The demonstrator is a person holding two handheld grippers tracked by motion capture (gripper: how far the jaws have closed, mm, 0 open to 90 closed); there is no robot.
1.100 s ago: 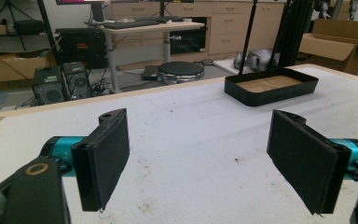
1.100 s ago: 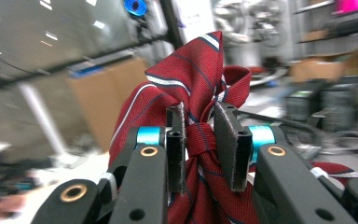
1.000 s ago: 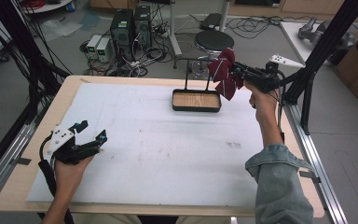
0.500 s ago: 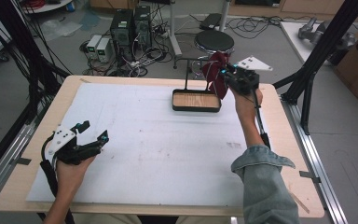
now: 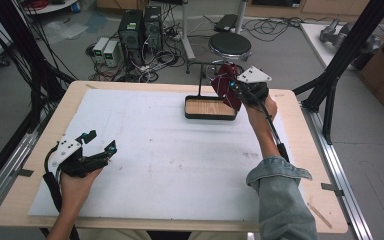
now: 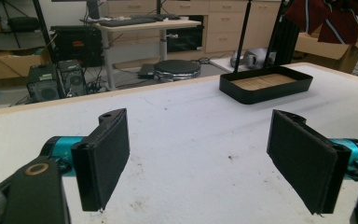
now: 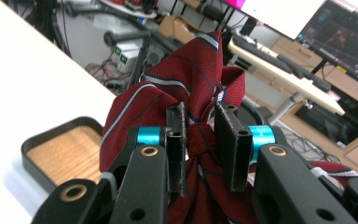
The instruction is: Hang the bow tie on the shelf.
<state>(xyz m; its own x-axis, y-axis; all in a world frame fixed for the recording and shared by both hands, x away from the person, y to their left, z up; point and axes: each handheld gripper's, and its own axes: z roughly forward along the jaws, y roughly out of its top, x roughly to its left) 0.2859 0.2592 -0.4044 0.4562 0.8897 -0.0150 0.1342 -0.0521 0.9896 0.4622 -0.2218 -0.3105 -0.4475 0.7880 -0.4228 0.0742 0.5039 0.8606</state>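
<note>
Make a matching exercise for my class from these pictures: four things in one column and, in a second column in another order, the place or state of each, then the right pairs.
Column A
1. left gripper
2. right gripper
3. red striped tie
4. black tray

Column B
a. bunched up and pinched between two jaws, held above the table
b. lying on the white sheet at the far side of the table, wood showing inside
c. jaws wide apart, nothing between them
d. jaws closed on cloth, beside the tray

Pairs: 1-c, 2-d, 3-a, 4-b
</note>
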